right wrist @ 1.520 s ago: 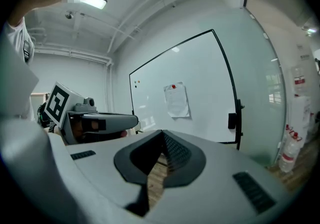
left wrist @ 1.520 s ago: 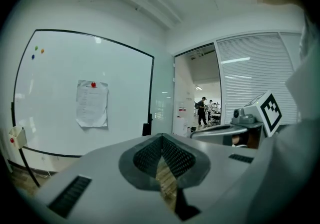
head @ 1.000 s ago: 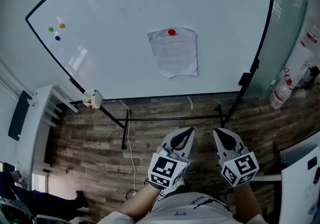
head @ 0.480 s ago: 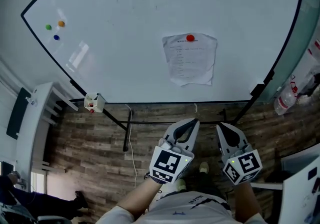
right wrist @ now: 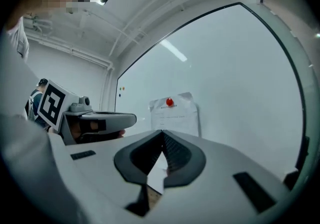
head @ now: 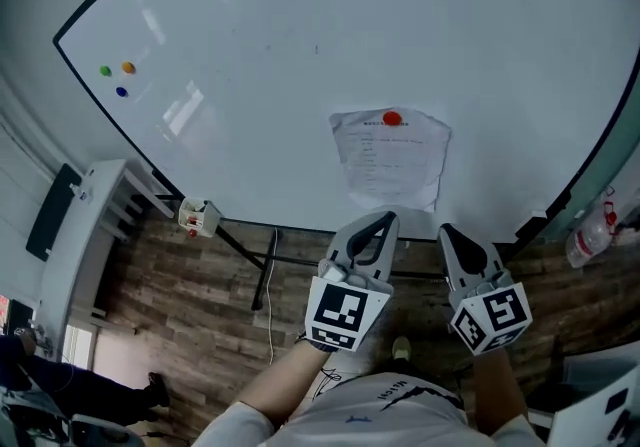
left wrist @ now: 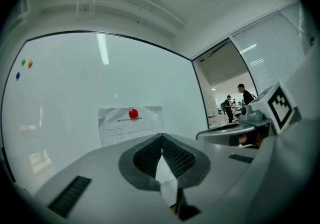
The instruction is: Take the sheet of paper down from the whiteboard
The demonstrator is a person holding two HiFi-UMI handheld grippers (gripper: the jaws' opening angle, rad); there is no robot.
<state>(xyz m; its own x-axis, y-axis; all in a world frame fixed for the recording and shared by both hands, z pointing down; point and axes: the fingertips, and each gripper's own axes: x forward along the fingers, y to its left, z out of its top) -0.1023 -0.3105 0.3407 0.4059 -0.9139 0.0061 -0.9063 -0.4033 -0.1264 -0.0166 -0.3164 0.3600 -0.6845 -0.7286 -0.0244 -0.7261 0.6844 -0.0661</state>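
Observation:
A white printed sheet of paper hangs on the whiteboard, pinned at its top by a red magnet. Both grippers are held level and side by side, short of the board and just below the sheet. My left gripper is shut with nothing in it, its tips under the sheet's lower edge. To its right, my right gripper is also shut and empty. Past the shut left gripper, the paper and magnet lie straight ahead. The right gripper likewise faces the paper.
Three small coloured magnets sit at the board's upper left. A small box hangs on the board's stand, and a white cabinet stands beside it. A bottle is at the right; a cable runs over the wood floor.
Both grippers have come forward and up towards the board, still shut. In the head view the paper has slid down and right, closer to the gripper tips.

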